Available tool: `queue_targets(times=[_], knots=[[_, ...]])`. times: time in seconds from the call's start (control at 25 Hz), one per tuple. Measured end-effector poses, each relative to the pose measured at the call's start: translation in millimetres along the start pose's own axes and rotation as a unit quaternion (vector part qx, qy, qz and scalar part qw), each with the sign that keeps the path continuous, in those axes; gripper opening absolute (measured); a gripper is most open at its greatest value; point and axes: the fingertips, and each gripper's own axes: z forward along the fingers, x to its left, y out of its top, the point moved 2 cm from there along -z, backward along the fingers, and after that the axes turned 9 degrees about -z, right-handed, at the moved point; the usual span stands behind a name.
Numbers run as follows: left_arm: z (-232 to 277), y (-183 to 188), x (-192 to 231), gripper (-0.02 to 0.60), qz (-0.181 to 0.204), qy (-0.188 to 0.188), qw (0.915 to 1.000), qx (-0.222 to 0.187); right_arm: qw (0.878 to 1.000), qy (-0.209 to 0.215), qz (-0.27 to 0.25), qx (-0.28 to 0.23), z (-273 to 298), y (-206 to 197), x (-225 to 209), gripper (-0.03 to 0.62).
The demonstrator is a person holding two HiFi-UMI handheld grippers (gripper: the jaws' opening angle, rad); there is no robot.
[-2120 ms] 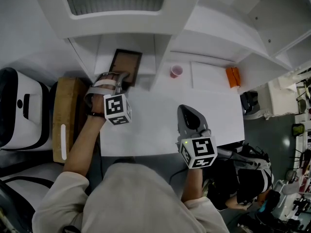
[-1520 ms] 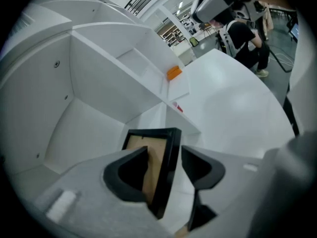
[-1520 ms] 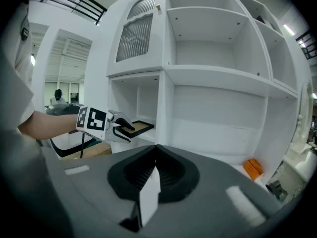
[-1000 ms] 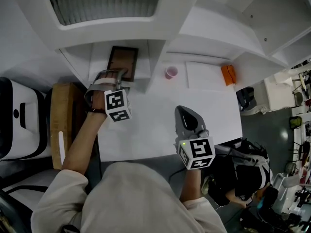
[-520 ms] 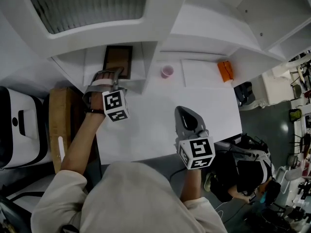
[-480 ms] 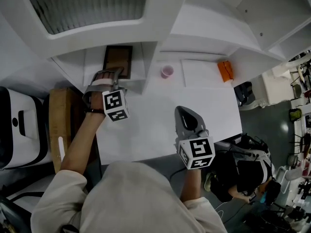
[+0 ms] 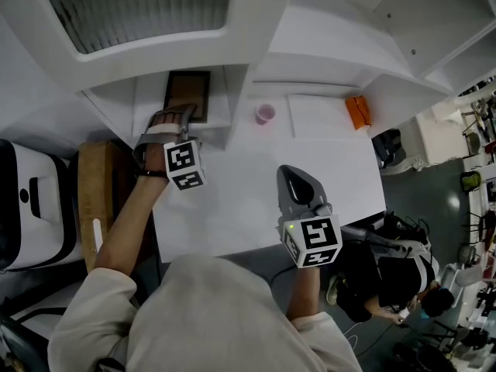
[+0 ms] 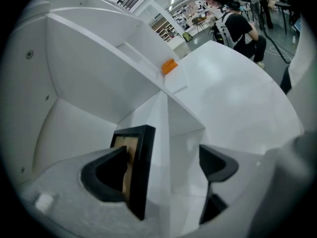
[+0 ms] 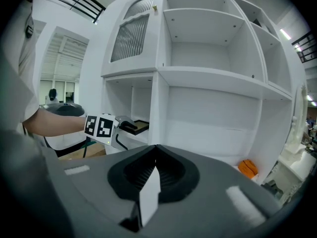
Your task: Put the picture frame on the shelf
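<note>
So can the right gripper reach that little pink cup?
Probably yes: only bare table lies between the right gripper and the pink cup. The gripper's jaws are shut, so they'd need opening first.

In the head view the left gripper (image 7: 177,116), whose fingers have just been opening with the picture frame (image 7: 189,91) between them, covers the frame's near edge. In the left gripper view one finger (image 8: 105,176) hides part of the frame's pale face, and its lower end is lost behind the gripper's body. The orange thing (image 7: 356,111) at the back of the surface (image 7: 248,192) is too small to name.
</note>
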Motion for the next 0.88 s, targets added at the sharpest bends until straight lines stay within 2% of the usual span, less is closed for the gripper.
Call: queue_targets(times=[0.24, 0.44, 0.76, 0.88], knots=[[-12, 4, 2, 0.446, -0.001, 0.014, 0.9999, 0.0, 1.0, -0.005, -0.006, -0.006, -13, -1, -1, 0.006], [-29, 10, 0, 0.449, -0.02, 0.032, 0.9992, -0.01, 1.0, -0.005, -0.01, -0.011, -31, -1, 1, 0.006], [-84, 35, -15, 0.41, -0.066, 0.079, 0.9914, -0.08, 0.999, 0.002, -0.025, -0.025, -67, 1, 4, 0.006], [-101, 39, -27, 0.399, -0.091, 0.077, 0.9883, -0.096, 0.999, 0.004, -0.031, -0.032, -81, 2, 8, 0.006]])
